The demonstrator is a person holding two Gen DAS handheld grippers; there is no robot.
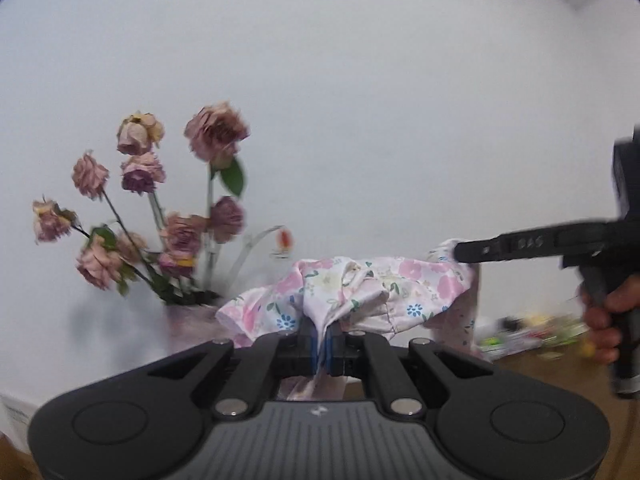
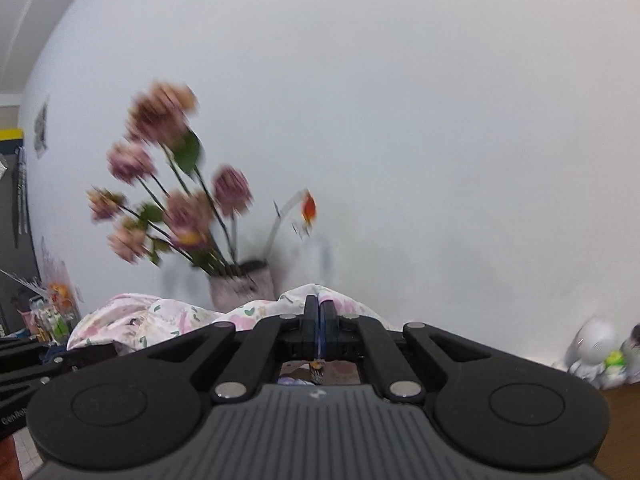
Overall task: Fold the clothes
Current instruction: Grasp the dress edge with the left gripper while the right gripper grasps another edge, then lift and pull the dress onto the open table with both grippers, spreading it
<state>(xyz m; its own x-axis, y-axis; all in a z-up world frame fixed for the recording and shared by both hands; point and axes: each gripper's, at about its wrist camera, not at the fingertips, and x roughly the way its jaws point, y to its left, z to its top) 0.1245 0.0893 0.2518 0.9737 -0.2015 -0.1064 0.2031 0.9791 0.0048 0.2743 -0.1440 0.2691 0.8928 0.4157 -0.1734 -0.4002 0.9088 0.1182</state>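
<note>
A white garment with pink and blue flower print hangs in the air between both grippers, raised in front of a pale wall. My left gripper is shut on one bunched edge of it, cloth squeezed between the blue pads. In the left wrist view my right gripper reaches in from the right, held by a hand, and pinches the garment's other end. In the right wrist view my right gripper is shut on the floral garment, which drapes away to the left toward the left gripper's body at the frame's edge.
A vase of dried pink roses stands against the wall behind the garment. Small colourful items lie on the brown table at the right. A white toy figure sits at the right, and bottles and clutter at the left.
</note>
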